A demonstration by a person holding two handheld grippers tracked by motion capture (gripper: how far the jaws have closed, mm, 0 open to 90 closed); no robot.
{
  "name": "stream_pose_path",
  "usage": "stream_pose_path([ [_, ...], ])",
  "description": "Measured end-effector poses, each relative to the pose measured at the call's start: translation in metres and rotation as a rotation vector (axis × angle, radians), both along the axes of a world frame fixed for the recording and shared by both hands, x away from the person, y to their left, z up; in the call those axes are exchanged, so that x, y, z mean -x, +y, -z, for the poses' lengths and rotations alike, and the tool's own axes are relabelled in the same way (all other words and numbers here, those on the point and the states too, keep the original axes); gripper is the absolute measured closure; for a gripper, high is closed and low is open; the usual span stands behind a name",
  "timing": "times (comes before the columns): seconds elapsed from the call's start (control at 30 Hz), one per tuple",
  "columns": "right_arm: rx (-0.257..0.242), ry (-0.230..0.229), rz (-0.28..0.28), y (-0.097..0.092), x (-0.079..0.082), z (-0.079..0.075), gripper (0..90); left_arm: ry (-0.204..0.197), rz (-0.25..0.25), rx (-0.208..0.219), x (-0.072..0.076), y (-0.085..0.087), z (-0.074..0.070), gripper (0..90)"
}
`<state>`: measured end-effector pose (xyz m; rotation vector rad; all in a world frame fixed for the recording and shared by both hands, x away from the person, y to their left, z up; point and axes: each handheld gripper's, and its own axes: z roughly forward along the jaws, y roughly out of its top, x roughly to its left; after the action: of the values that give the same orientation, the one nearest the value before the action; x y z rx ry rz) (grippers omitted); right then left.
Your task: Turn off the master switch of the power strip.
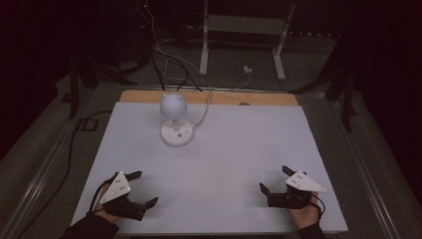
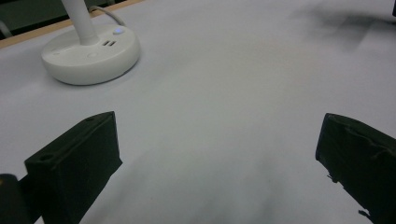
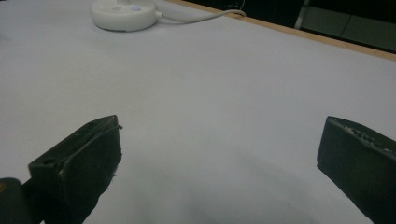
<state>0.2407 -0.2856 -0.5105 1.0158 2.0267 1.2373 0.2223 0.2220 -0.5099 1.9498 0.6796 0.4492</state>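
A small white desk lamp (image 1: 174, 117) with a round head stands on a round base (image 2: 91, 55) at the back middle of the white table (image 1: 214, 164); its lamp base (image 3: 123, 11) appears far off in the right gripper view. My left gripper (image 1: 143, 188) rests near the front left edge, held by a hand, jaws wide apart with nothing between them. My right gripper (image 1: 274, 179) sits near the front right edge, also open and empty. In the left gripper view my left gripper (image 2: 219, 158) shows bare table between its jaws, as does my right gripper (image 3: 219, 158) in its own view.
A white cable (image 1: 203, 112) runs from the lamp base over the table's wooden back edge (image 1: 209, 97). Beyond the table stand a white metal frame (image 1: 244, 40) and loose cables (image 1: 164, 59) on the dark floor. A black cable (image 1: 69, 149) trails on the left.
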Motion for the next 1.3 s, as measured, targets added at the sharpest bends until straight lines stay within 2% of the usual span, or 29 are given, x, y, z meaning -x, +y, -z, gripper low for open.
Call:
stream_pose_path([
  [0.4, -0.002, -0.015, 0.000, 0.003, 0.003, -0.001, 0.0, 0.014, 0.024, -0.018, 0.001, -0.004, 0.000, 0.3],
  [0.63, -0.001, -0.028, 0.009, 0.007, 0.005, -0.003, 0.0, 0.012, 0.049, -0.017, 0.003, -0.009, -0.002, 0.3],
  [0.7, 0.002, -0.032, 0.012, 0.007, 0.005, -0.003, 0.0, 0.024, 0.058, -0.012, 0.002, -0.011, -0.004, 0.4],
  [0.8, 0.000, -0.032, 0.014, 0.009, 0.006, -0.004, 0.0, 0.040, 0.063, 0.007, 0.000, -0.013, -0.010, 0.3],
  [0.9, 0.003, -0.033, 0.011, 0.010, 0.007, -0.004, 0.0, 0.032, 0.066, -0.005, -0.002, -0.015, -0.017, 0.3],
  [0.93, 0.001, -0.035, 0.011, 0.010, 0.007, -0.004, 0.0, 0.046, 0.075, 0.001, -0.004, -0.016, -0.022, 0.3],
  [1.07, -0.003, -0.037, 0.012, 0.010, 0.007, -0.005, 0.0, 0.053, 0.078, 0.013, -0.009, -0.017, -0.029, 0.3],
  [1.3, -0.007, -0.032, 0.010, 0.010, 0.007, -0.005, 0.0, 0.039, 0.092, 0.004, -0.018, -0.030, -0.045, 0.3],
])
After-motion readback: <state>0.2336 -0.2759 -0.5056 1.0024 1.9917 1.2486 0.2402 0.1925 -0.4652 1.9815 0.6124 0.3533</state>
